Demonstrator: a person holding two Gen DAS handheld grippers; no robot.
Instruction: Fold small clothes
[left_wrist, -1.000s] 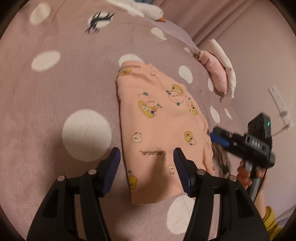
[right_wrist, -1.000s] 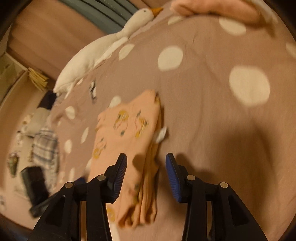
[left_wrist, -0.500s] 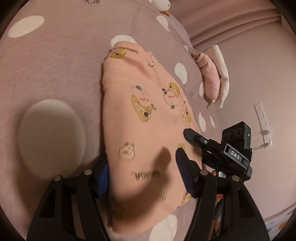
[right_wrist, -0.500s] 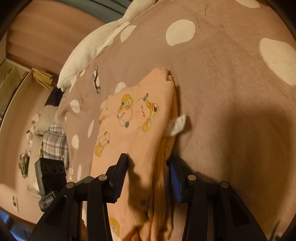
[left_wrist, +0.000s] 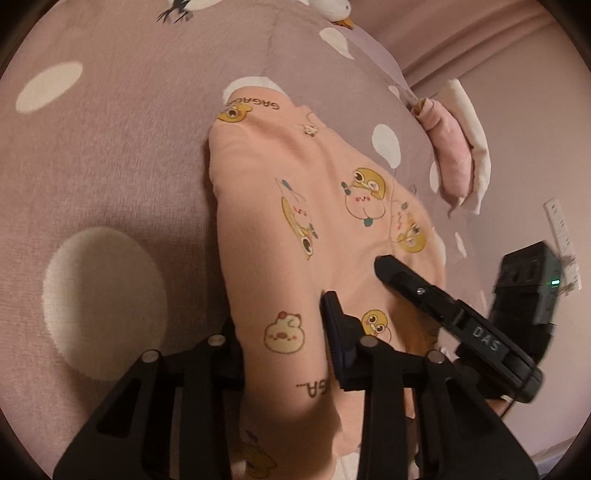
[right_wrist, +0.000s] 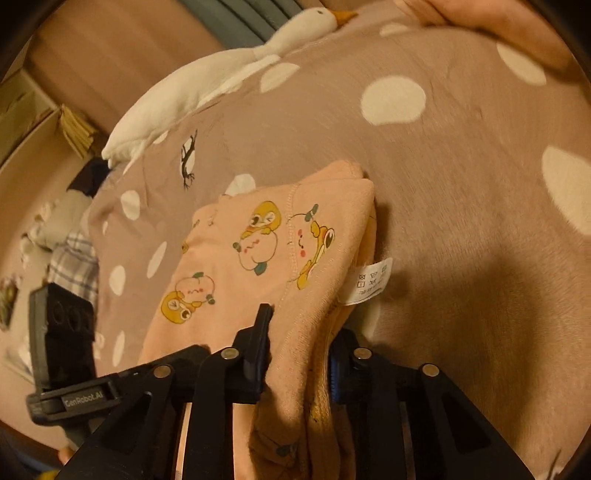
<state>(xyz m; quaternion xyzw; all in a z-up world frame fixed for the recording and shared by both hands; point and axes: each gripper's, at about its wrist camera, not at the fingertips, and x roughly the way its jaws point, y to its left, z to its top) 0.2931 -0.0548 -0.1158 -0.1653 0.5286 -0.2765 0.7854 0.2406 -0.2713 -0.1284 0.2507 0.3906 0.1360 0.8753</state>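
Both grippers are on the peach garment (left_wrist: 314, 206) now, which lies folded on the pink polka-dot bedspread (left_wrist: 110, 155). The left gripper (left_wrist: 284, 339) has just been closing its jaws, and a thick fold at the garment's near end is bunched up between them, the pads pressing into the cloth from either side. The right gripper (right_wrist: 299, 343) has just been closing too, and it pinches the stacked layers at the garment's near edge, the fabric pushed up in a ridge between its fingers. Seen from the left wrist, the right gripper's (left_wrist: 454, 317) black finger lies across the garment's right side, close beside the left one.

A white care label (right_wrist: 369, 282) sticks out from the garment's right edge, just beyond the right gripper. The cartoon duck prints face up. Beyond the garment's far end a white goose plush (right_wrist: 207, 85) stretches along the bedspread's far edge. Well off to the garment's right, in the left wrist view, a pink and white bundle of cloth (left_wrist: 458, 147) sits at the bedspread's edge near the wall.
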